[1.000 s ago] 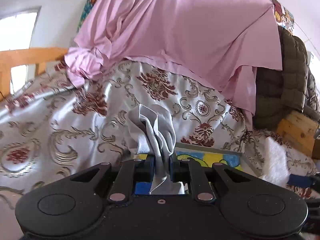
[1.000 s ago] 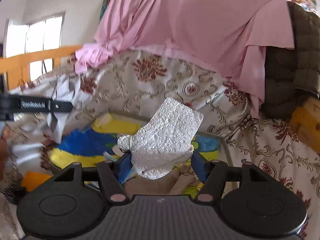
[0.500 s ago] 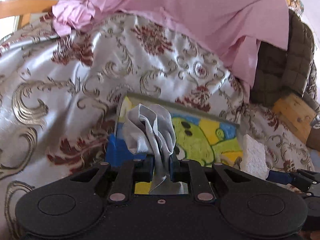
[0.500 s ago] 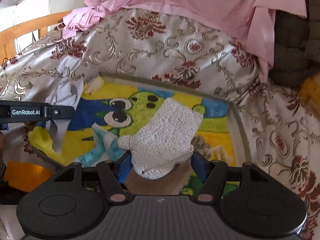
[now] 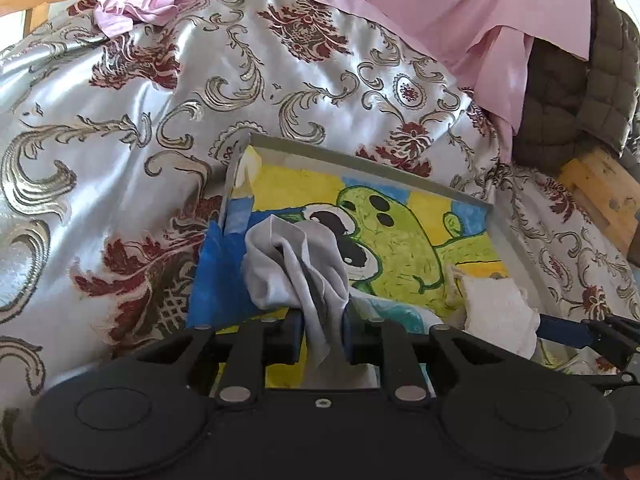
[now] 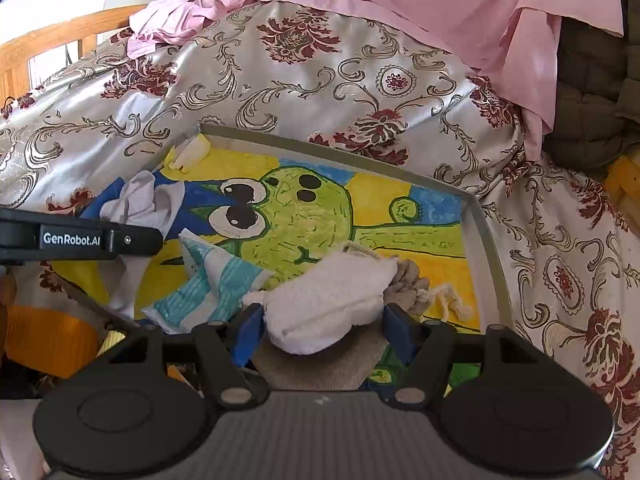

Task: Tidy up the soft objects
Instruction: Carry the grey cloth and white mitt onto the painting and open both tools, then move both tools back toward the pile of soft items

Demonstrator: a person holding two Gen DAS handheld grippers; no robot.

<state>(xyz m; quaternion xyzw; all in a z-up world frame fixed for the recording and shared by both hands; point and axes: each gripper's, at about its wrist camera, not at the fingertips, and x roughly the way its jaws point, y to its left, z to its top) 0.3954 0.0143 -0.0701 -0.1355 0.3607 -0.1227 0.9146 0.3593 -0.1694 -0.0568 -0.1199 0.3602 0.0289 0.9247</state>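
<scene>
A shallow tray (image 5: 360,160) with a green cartoon picture lies on the floral bedspread; it also shows in the right wrist view (image 6: 476,216). My left gripper (image 5: 323,330) is shut on a crumpled grey cloth (image 5: 296,264), held over the tray's left part; the cloth shows in the right wrist view (image 6: 140,204). My right gripper (image 6: 324,330) is shut on a white fluffy cloth (image 6: 328,296), low over the tray's near right part; it shows in the left wrist view (image 5: 496,312). A teal-striped cloth (image 6: 212,284) and a beige knitted piece (image 6: 406,284) lie in the tray.
The silver and maroon bedspread (image 5: 120,140) surrounds the tray. A pink sheet (image 5: 400,0) hangs behind. A dark quilted jacket (image 5: 580,100) sits at the right, above a wooden block (image 5: 600,192). A wooden bed frame (image 6: 60,44) stands at the far left.
Both grippers have moved forward and down over the tray with their cloths still held. The white cloth has dropped from upright to lying low against the items in the tray.
</scene>
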